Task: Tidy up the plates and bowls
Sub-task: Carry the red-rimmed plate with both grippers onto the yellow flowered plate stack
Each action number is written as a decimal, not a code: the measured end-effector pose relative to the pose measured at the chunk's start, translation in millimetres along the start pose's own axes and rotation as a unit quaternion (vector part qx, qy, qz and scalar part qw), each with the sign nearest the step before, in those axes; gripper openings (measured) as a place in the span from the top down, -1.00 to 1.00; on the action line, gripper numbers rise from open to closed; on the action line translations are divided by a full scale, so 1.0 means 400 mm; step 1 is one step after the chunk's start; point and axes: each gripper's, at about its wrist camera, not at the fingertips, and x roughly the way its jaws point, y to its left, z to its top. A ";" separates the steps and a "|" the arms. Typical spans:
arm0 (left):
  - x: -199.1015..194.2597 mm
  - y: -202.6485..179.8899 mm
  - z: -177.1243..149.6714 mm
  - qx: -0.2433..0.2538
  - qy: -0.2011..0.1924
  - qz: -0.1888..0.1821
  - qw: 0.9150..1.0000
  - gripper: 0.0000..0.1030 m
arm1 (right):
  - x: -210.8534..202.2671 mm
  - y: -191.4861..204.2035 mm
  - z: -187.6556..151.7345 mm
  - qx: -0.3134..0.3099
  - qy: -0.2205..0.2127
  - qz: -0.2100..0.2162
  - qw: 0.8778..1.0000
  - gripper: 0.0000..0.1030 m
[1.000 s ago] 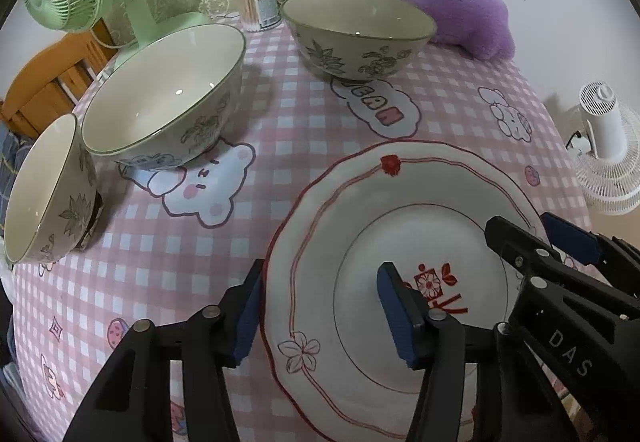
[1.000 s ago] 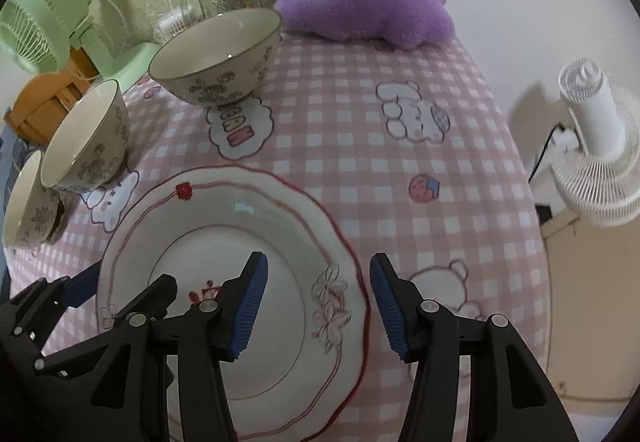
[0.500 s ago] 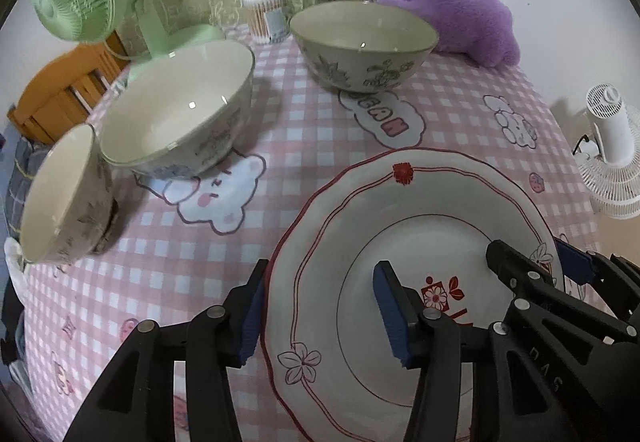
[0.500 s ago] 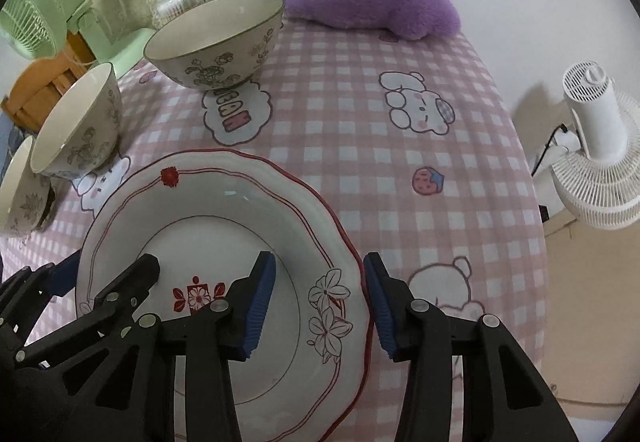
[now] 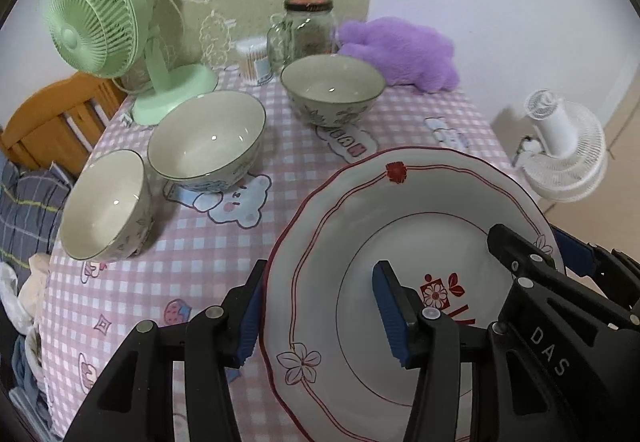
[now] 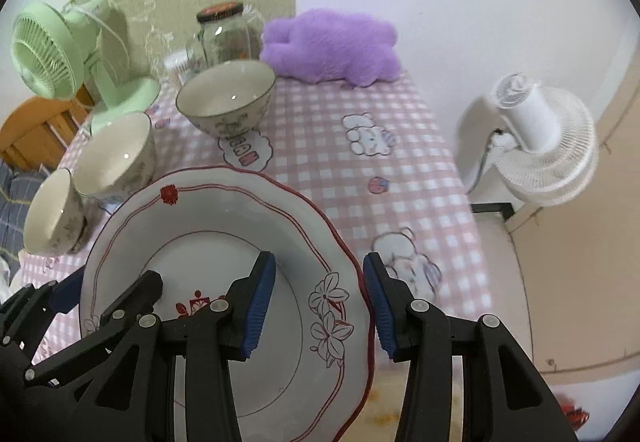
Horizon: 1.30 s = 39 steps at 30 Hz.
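A white plate with a red wavy rim and flower prints [image 5: 420, 210] [image 6: 208, 210] is held above the pink checked table, tilted. My left gripper [image 5: 318, 318] is shut on its left rim. My right gripper [image 6: 318, 306] is shut on its right rim. Three floral bowls stand on the table: a far one [image 5: 332, 90] [image 6: 226, 98], a middle one [image 5: 206, 140] [image 6: 114, 152] and a near left one [image 5: 104, 204] [image 6: 52, 212].
A green desk fan [image 5: 100, 26], a glass jar [image 5: 308, 28], a cotton swab tub [image 5: 252, 56] and a purple plush [image 5: 400, 50] stand at the table's back. A white fan [image 6: 540, 138] stands off the right edge. A wooden chair [image 5: 52, 118] is at the left.
Both grippers have lifted the plate off the table and pulled it back toward me. The bowls have not moved.
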 end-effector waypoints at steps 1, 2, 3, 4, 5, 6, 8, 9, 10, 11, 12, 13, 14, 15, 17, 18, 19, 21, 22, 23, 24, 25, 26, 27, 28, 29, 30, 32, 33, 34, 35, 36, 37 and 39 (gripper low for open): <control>-0.018 0.001 -0.009 0.005 -0.004 -0.006 1.000 0.00 | -0.016 0.002 -0.008 0.004 -0.003 -0.004 1.000 0.04; -0.030 0.002 -0.015 0.009 -0.006 -0.010 1.000 0.00 | -0.034 0.004 -0.018 0.009 -0.006 -0.010 1.000 0.04; -0.045 0.001 -0.024 0.014 -0.007 -0.016 1.000 0.00 | -0.049 0.003 -0.027 0.013 -0.008 -0.015 1.000 0.04; -0.054 0.000 -0.030 0.017 -0.009 -0.019 1.000 0.00 | -0.069 0.001 -0.039 0.019 -0.010 -0.021 1.000 0.04; -0.067 -0.002 -0.038 0.023 -0.011 -0.024 0.999 0.00 | -0.081 -0.001 -0.047 0.023 -0.011 -0.024 0.999 0.04; -0.079 -0.004 -0.045 0.027 -0.013 -0.027 0.999 0.00 | -0.098 -0.004 -0.058 0.025 -0.014 -0.029 0.999 0.04; -0.102 -0.011 -0.060 0.034 -0.015 -0.033 0.999 0.00 | -0.122 -0.011 -0.075 0.033 -0.015 -0.035 0.999 0.04; -0.115 -0.017 -0.069 0.037 -0.017 -0.036 0.999 0.00 | -0.137 -0.016 -0.087 0.035 -0.016 -0.038 0.999 0.04; -0.122 -0.021 -0.075 0.039 -0.017 -0.038 0.998 0.00 | -0.147 -0.021 -0.095 0.037 -0.016 -0.041 0.998 0.04; -0.133 -0.029 -0.085 0.043 -0.019 -0.040 0.998 0.00 | -0.160 -0.027 -0.107 0.039 -0.017 -0.043 0.998 0.04; -0.143 -0.037 -0.095 0.047 -0.020 -0.043 0.998 0.00 | -0.170 -0.033 -0.118 0.040 -0.017 -0.045 0.998 0.04; -0.151 -0.046 -0.104 0.050 -0.021 -0.045 0.998 0.00 | -0.180 -0.043 -0.133 0.043 -0.015 -0.047 0.998 0.04; -0.157 -0.054 -0.112 0.053 -0.023 -0.046 0.997 0.00 | -0.186 -0.050 -0.144 0.046 -0.015 -0.047 0.998 0.04; -0.162 -0.063 -0.120 0.056 -0.024 -0.047 0.997 0.00 | -0.191 -0.060 -0.157 0.049 -0.013 -0.047 0.998 0.04; -0.170 -0.087 -0.142 0.061 -0.024 -0.046 0.997 0.00 | -0.200 -0.084 -0.184 0.055 -0.011 -0.048 0.997 0.04; -0.170 -0.098 -0.152 0.063 -0.023 -0.045 0.997 0.00 | -0.203 -0.094 -0.197 0.055 -0.010 -0.047 0.997 0.04; -0.168 -0.109 -0.160 0.064 -0.020 -0.045 0.997 0.00 | -0.204 -0.107 -0.212 0.057 -0.008 -0.047 0.997 0.04; -0.166 -0.135 -0.181 0.066 -0.015 -0.045 0.997 0.00 | -0.205 -0.131 -0.234 0.058 -0.005 -0.046 0.997 0.04; -0.163 -0.152 -0.196 0.067 -0.011 -0.045 0.997 0.00 | -0.205 -0.148 -0.246 0.059 -0.002 -0.046 0.997 0.04; -0.160 -0.163 -0.205 0.066 -0.008 -0.044 0.997 0.00 | -0.206 -0.161 -0.254 0.059 -0.001 -0.047 0.997 0.04; -0.156 -0.177 -0.215 0.062 -0.002 -0.043 0.997 0.00 | -0.207 -0.173 -0.260 0.059 0.002 -0.047 0.997 0.04; -0.153 -0.186 -0.221 0.060 0.001 -0.044 0.997 0.00 | -0.207 -0.189 -0.267 0.058 0.005 -0.047 0.997 0.04; -0.148 -0.199 -0.229 0.056 0.006 -0.046 0.997 0.00 | -0.207 -0.198 -0.269 0.057 0.007 -0.047 0.997 0.04; -0.144 -0.208 -0.235 0.053 0.010 -0.046 0.997 0.00 | -0.205 -0.213 -0.274 0.054 0.010 -0.047 0.997 0.04; -0.140 -0.222 -0.244 0.051 0.013 -0.046 0.998 0.00 | -0.202 -0.226 -0.278 0.052 0.013 -0.046 0.997 0.04; -0.136 -0.231 -0.250 0.049 0.014 -0.045 0.998 0.00 | -0.198 -0.236 -0.281 0.052 0.016 -0.045 0.998 0.04; -0.132 -0.240 -0.256 0.048 0.016 -0.044 0.998 0.00 | -0.193 -0.246 -0.285 0.051 0.018 -0.043 0.998 0.04; -0.121 -0.261 -0.266 0.044 0.022 -0.041 0.998 0.00 | -0.182 -0.266 -0.291 0.046 0.025 -0.043 0.998 0.04; -0.118 -0.269 -0.270 0.044 0.025 -0.040 0.998 0.00 | -0.176 -0.276 -0.294 0.045 0.028 -0.042 0.998 0.04; -0.115 -0.278 -0.275 0.043 0.026 -0.040 0.998 0.00 | -0.169 -0.286 -0.298 0.041 0.030 -0.041 0.998 0.04; -0.111 -0.286 -0.281 0.041 0.028 -0.039 0.998 0.00 | -0.164 -0.292 -0.301 0.039 0.032 -0.041 0.998 0.04; -0.107 -0.292 -0.285 0.039 0.029 -0.037 0.998 0.00 | -0.156 -0.302 -0.304 0.036 0.037 -0.039 0.998 0.04; -0.101 -0.298 -0.290 0.036 0.032 -0.036 0.998 0.00 | -0.150 -0.309 -0.306 0.034 0.040 -0.037 0.998 0.04; -0.086 -0.308 -0.296 0.028 0.040 -0.035 0.998 0.00 | -0.135 -0.319 -0.310 0.027 0.046 -0.035 0.998 0.04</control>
